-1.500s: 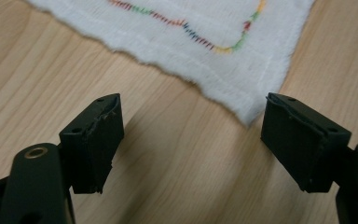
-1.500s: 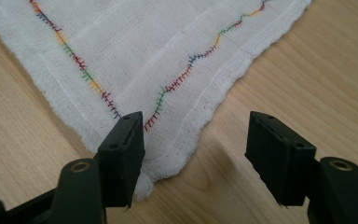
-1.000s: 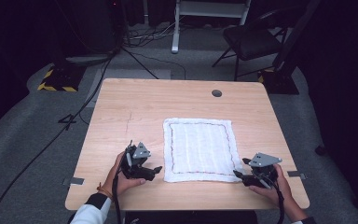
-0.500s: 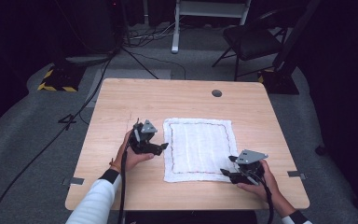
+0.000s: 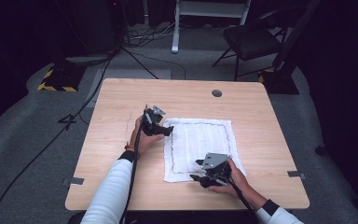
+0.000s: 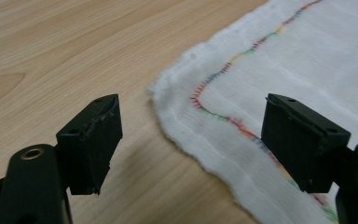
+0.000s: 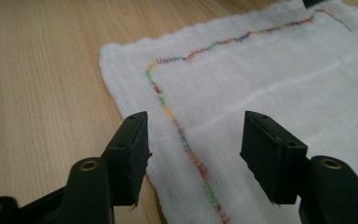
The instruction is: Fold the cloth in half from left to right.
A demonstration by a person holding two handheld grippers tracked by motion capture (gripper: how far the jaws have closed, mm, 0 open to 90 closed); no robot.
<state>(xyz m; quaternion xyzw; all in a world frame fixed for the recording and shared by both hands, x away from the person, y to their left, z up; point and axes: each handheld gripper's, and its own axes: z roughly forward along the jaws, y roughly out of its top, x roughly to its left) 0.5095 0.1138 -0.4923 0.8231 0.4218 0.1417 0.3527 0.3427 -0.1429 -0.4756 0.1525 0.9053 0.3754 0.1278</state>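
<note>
A white woven cloth with soft, fuzzy edges and multicoloured stitching lies on a pale, smooth wood-grain worktop. The left hand-held gripper shows matt black plastic jaws with scuffed edges.

Holding left tool in left hand, forearm extending forward in white sleeve, jaws spreading wide apart and pointing rightward. Holding right tool in right hand, low and near the front edge, jaws standing wide apart, pointing leftward. Gripping nothing with either tool.
</note>
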